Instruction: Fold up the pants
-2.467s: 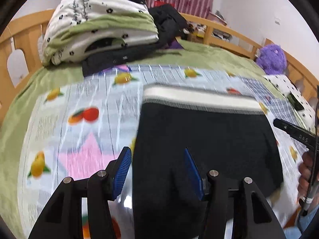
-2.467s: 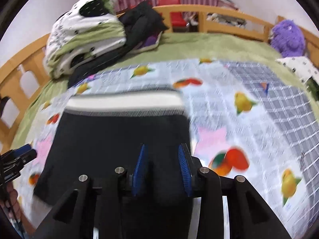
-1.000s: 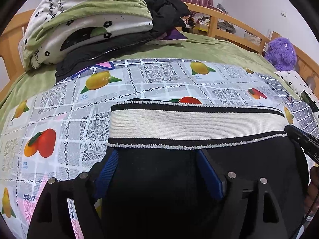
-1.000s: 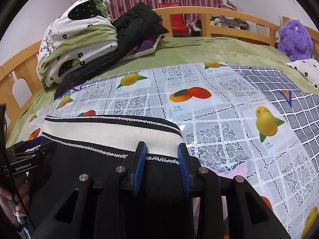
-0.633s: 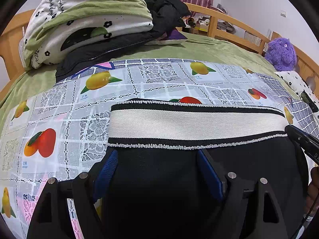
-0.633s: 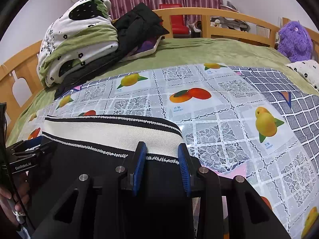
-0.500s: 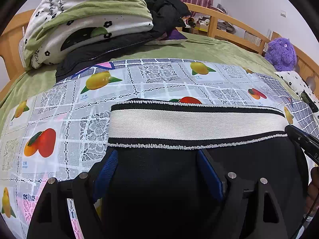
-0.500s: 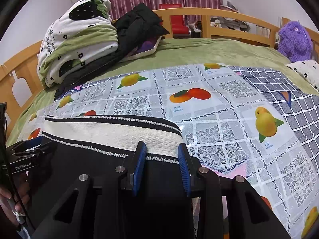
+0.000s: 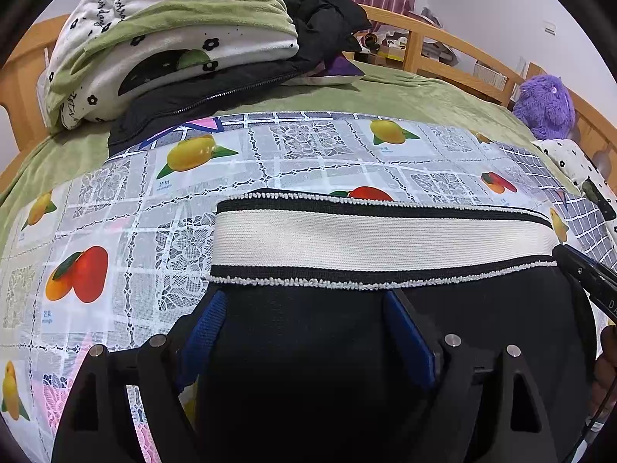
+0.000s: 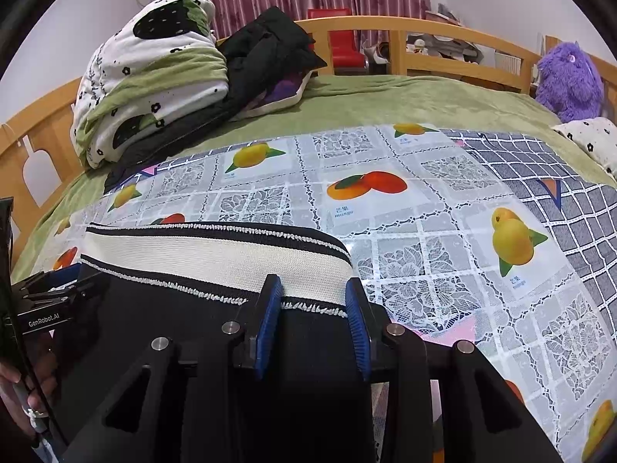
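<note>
Left gripper (image 9: 304,332) jaws opening, right gripper (image 10: 314,318) apart, both straddling pants (image 9: 347,366) below waistband (image 9: 378,243); pinch fabric evenly before folding.

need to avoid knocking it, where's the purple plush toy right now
The purple plush toy sits at the far right of both views, on the green blanket against the wooden bed rail, well beyond the pants.
</note>
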{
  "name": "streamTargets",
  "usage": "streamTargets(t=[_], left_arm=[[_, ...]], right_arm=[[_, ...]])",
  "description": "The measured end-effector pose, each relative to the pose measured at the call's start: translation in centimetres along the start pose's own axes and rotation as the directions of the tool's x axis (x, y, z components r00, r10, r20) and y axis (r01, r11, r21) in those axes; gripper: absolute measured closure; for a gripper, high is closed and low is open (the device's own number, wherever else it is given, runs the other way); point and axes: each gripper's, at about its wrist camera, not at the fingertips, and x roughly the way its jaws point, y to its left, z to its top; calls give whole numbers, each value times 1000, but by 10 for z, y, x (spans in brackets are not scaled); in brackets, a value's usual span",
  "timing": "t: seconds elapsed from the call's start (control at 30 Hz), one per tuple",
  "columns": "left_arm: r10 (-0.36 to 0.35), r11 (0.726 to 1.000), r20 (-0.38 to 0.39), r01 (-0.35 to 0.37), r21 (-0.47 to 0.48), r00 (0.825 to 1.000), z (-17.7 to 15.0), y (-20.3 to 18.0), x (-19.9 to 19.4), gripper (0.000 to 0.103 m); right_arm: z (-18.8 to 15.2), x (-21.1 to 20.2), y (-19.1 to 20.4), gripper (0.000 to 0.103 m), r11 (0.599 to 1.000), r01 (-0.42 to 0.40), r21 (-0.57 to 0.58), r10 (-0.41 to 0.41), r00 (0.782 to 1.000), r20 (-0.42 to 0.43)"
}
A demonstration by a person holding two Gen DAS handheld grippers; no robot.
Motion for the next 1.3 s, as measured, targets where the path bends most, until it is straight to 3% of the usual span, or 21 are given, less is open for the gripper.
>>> streamTargets(t=[0.17, 0.37, 0.47, 0.6, 0.73, 0.77, 0.83, 0.87, 0.9, 0.93, 1.0, 1.1, 1.2, 1.3], left_arm=[[-23, 1000, 17, 23, -8, 1000, -1, 3, -4, 20], [-121, 991, 89, 126, -48, 989, 1, 16, -25, 21], [-181, 971, 113, 196, -136, 977, 7, 40, -29, 21], [-190, 957, 29, 192, -218, 981, 7, 59, -9, 22], [-283, 930, -59, 258, -262, 957, 5, 61, 17, 23], [-295, 926, -56, 271, -264, 954, 4, 60, 17, 28], [-292, 928, -39, 273, -253, 956, 4, 55, 14, 36], [-280, 934, -28, 266, -239, 960, 4, 52, 10, 44], [-266, 942, -11, 258, -213, 964, 5, 47, 4, 59], [-251, 950, 19, 250, -186, 968, 6, 43, -3, 62], [-234, 955, 55, 241, -174, 971, 6, 40, -11, 62], [-232, 953, 20, 231, -194, 973, 8, 40, 0, 60], [-215, 958, -6, 209, -197, 977, 6, 37, 6, 46], [-219, 960, -13, 213, -183, 976, 5, 35, 5, 44]], right_arm=[[-2, -3, -3, 67, 1000, -21, 14, 21, 1000, 1], [-5, -22, -14, 63, 994, -104, 18, 104, 994, 18], [-2, -27, -29, 63, 991, -108, 73, 105, 994, 37], [-2, -9, -42, 63, 980, -141, 138, 147, 989, -31], [-3, -3, -42, 66, 977, -154, 147, 160, 987, -27], [-3, -1, -42, 68, 977, -152, 151, 158, 987, -29], [-4, 0, -38, 80, 979, -153, 132, 157, 987, -20], [-4, -1, -32, 85, 988, -116, 105, 118, 993, -10], [-5, -3, -27, 88, 993, -89, 80, 90, 996, -3], [-5, -6, -21, 89, 997, -59, 45, 58, 998, 11], [-5, -13, -21, 91, 997, -51, 50, 49, 998, 33], [-3, -5, -33, 91, 990, -92, 110, 93, 996, -2], [-3, -1, -25, 91, 997, -35, 67, 37, 999, -19], [-4, -3, -17, 88, 1000, 15, 18, -15, 1000, -7]])
